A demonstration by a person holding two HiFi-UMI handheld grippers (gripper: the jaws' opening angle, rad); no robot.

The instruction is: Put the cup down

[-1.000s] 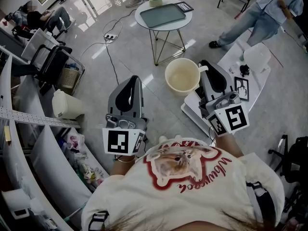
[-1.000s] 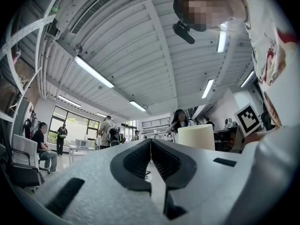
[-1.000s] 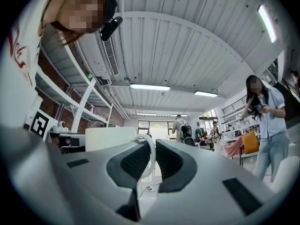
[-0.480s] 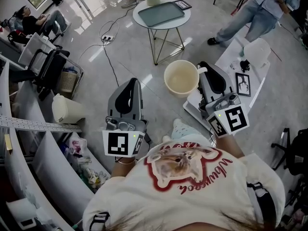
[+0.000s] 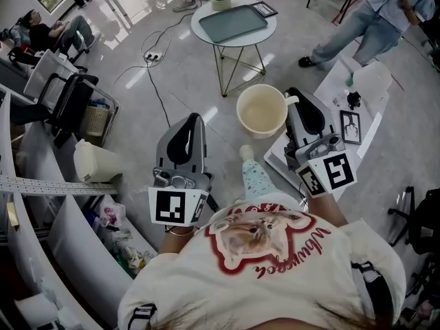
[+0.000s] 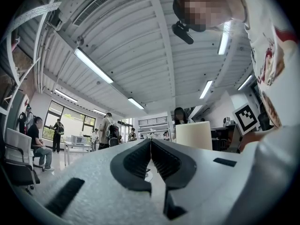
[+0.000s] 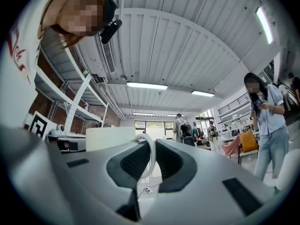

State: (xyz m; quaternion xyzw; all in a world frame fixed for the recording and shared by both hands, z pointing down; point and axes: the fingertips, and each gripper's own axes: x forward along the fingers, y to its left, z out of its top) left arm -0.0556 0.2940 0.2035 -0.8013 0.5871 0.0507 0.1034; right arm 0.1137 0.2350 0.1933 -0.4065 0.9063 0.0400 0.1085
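A cream cup (image 5: 261, 110) with a side handle hangs in the air above the grey floor, mouth up and empty. My right gripper (image 5: 293, 100) is shut on the cup's handle (image 7: 149, 154); the cup's wall (image 7: 110, 138) shows left of the jaws in the right gripper view. My left gripper (image 5: 192, 118) is held level to the cup's left, apart from it, with its jaws pressed together on nothing (image 6: 151, 143). From the left gripper view the cup (image 6: 193, 135) appears to the right.
A round table (image 5: 268, 27) with a grey tray and flowers stands ahead. A low white table (image 5: 328, 82) on the right holds a white container (image 5: 372, 81) and a framed picture (image 5: 350, 126). A white jug (image 5: 93, 162) and shelving lie left. A person (image 5: 371, 19) stands far right.
The person's leg in patterned trousers has stepped forward between the grippers. Both grippers and the cup keep nearly the same places; the handle stays gripped.
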